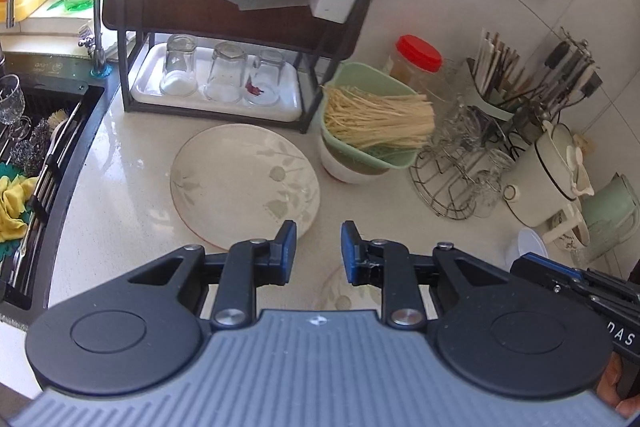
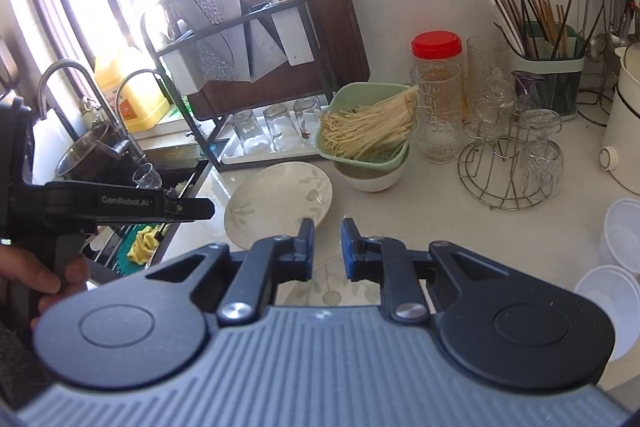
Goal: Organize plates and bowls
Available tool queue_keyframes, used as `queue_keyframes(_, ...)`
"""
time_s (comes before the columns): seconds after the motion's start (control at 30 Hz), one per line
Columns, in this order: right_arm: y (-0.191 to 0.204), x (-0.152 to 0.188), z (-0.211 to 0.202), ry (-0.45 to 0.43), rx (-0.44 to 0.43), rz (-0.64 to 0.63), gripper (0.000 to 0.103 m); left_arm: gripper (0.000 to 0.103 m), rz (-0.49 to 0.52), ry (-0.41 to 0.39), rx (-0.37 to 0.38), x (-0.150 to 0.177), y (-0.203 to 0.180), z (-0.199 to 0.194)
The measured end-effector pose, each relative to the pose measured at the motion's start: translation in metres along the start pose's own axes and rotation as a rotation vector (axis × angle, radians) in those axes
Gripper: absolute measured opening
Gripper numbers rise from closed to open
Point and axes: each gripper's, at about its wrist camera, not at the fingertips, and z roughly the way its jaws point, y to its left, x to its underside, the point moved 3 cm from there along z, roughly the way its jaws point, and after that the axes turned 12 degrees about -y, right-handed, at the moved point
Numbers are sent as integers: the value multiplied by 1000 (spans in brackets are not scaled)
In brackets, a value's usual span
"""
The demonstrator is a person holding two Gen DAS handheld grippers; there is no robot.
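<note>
A cream plate with a leaf pattern (image 1: 244,183) lies on the pale counter in front of the dish rack; it also shows in the right wrist view (image 2: 276,203). A second leaf-pattern plate (image 1: 340,291) lies partly hidden under my grippers, also in the right wrist view (image 2: 332,287). A white bowl (image 1: 344,167) holds a green strainer of noodles (image 1: 372,115), also in the right wrist view (image 2: 372,179). My left gripper (image 1: 319,247) is open and empty, just above the first plate's near edge. My right gripper (image 2: 327,247) is open and empty, above the second plate.
A black dish rack (image 1: 216,39) with upturned glasses on a white tray stands behind. The sink (image 1: 44,147) with a faucet lies to the left. A wire glass stand (image 2: 508,163), a red-lidded jar (image 2: 436,47), a chopstick holder (image 2: 548,67) and white plastic cups (image 2: 616,267) stand to the right.
</note>
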Motion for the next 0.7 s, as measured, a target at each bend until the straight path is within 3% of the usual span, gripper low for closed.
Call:
queue_keyframes(0.3, 22, -4, 50, 41, 49, 40, 18, 33, 17, 67, 6, -22, 52, 35)
queue_keyframes(0.37, 27, -3, 59, 55, 60, 50, 23, 35, 10, 85, 12, -24, 62, 43)
queue_keyframes(0.43, 31, -2, 67, 61, 71, 56, 36, 38, 9, 104, 19, -26, 71, 52)
queue_keyframes(0.6, 42, 0, 92, 91, 93, 78, 37, 50, 15, 140, 28, -32, 93, 71)
queue_keyframes(0.7, 47, 3, 105, 105, 105, 86, 37, 51, 6, 167, 20, -35, 107, 87)
